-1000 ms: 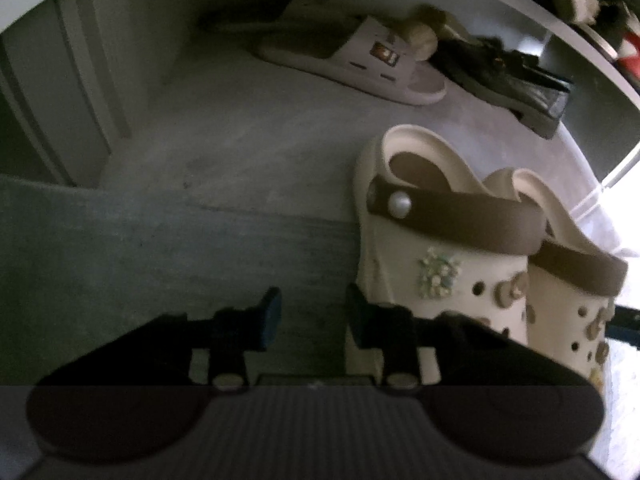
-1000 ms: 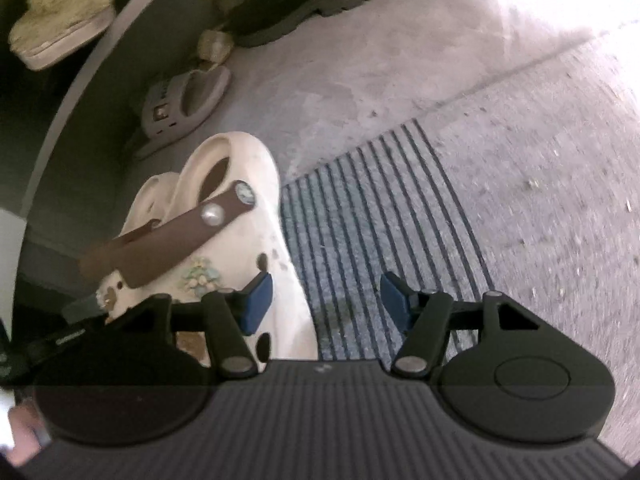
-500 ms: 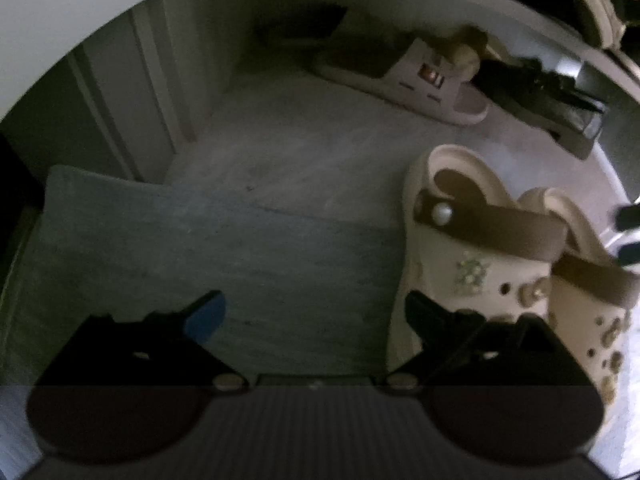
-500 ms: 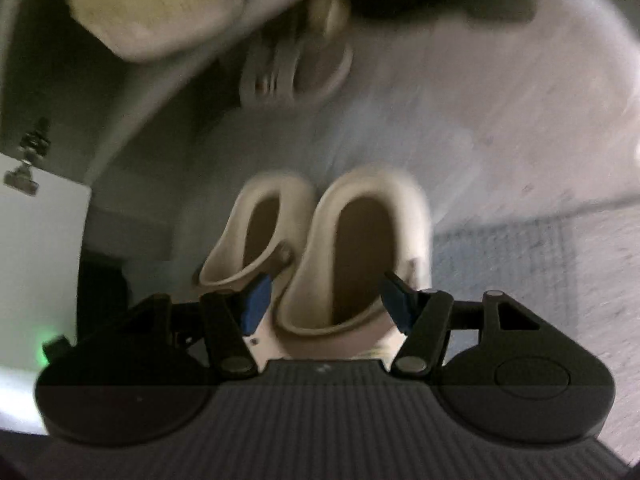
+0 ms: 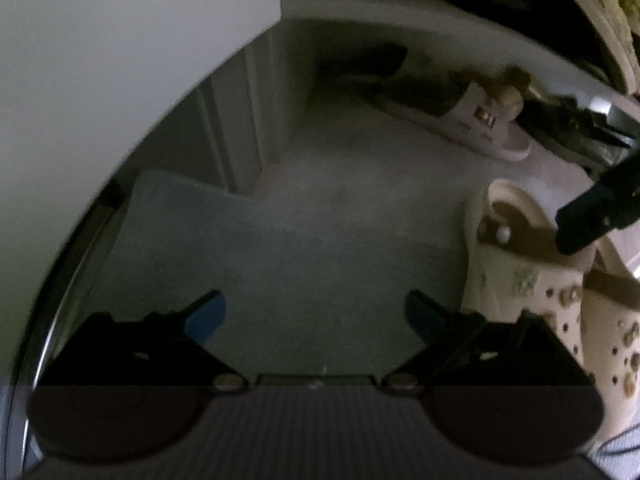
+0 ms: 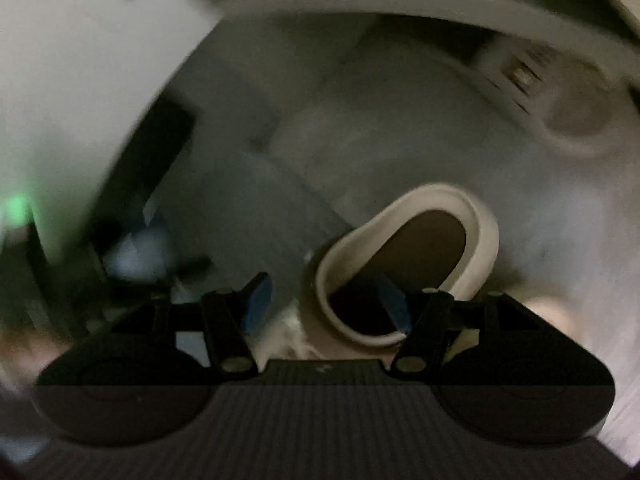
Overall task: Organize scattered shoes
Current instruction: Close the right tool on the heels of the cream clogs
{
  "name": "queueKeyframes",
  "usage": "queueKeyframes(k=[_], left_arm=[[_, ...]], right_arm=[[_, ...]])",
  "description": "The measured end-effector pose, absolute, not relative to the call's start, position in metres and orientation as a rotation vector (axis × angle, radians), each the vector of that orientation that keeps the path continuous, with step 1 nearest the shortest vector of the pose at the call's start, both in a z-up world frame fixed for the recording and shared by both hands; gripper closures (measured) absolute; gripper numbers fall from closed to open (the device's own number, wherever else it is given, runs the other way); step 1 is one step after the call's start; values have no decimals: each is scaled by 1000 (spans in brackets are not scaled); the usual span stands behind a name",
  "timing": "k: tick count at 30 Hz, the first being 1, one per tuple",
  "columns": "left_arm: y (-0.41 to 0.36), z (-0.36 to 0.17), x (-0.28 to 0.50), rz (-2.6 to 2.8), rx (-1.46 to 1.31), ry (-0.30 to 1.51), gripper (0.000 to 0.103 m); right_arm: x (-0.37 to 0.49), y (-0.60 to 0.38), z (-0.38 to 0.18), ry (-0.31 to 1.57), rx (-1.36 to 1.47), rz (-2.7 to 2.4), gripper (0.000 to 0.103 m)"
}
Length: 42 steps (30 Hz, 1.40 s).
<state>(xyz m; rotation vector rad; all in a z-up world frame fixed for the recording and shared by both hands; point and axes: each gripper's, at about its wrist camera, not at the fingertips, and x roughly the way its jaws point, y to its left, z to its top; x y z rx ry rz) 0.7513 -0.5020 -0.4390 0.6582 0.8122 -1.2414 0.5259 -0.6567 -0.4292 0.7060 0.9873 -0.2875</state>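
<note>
**Cream clogs by the mat's edge**

From the left wrist we see our left gripper (image 5: 314, 318) spread wide, nothing between its jaws, over the grey mat (image 5: 240, 248). Two cream clogs (image 5: 520, 280) with brown straps stand right, partly cropped.

From the right wrist, blur dominates; our right gripper (image 6: 326, 304) straddles one clog's (image 6: 436, 220) rim, grip uncertain.

Non-task surroundings: floor, mat, wall panel, shelf edge

You have a grey floor (image 5: 360, 184) running back under a pale shelf edge (image 5: 400, 28); a blue-grey mat (image 5: 224, 248) lies on it at the near left, one corner close to a white wall panel (image 5: 120, 60) with vertical trim. In the blurred right wrist view you also have a small green light (image 6: 16, 204) at the left edge.
</note>
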Motion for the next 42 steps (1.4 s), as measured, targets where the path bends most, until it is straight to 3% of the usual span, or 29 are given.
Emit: queueKeyframes(k=[4, 6, 9, 12, 19, 22, 28, 32, 35, 42], left_arm=[[-498, -446, 743, -1261, 684, 861, 5], [-500, -448, 739, -1275, 682, 871, 5], [-501, -445, 739, -1292, 674, 878, 5], [-499, -442, 743, -1299, 672, 866, 5], [-507, -448, 748, -1287, 665, 905, 5], [-509, -450, 746, -1296, 661, 921, 5], [-507, -443, 739, -1340, 647, 898, 5], [-504, -438, 738, -1353, 615, 898, 5], [-506, -442, 737, -1338, 580, 954, 5], [-509, -429, 728, -1375, 520, 967, 6]], right_arm=[[539, -655, -443, 1086, 648, -166, 45], [547, -651, -453, 1140, 636, -140, 68], [553, -647, -447, 1136, 645, -90, 81], [550, -638, -436, 1124, 647, -75, 85], [538, -631, -436, 1144, 626, -50, 84], [539, -645, -449, 1123, 696, -138, 75], [539, -659, -464, 1147, 886, -116, 72], [511, -672, -433, 1027, 971, -269, 72], [473, -686, -415, 921, 1112, -531, 63], [444, -686, -442, 1101, 1382, -832, 63]])
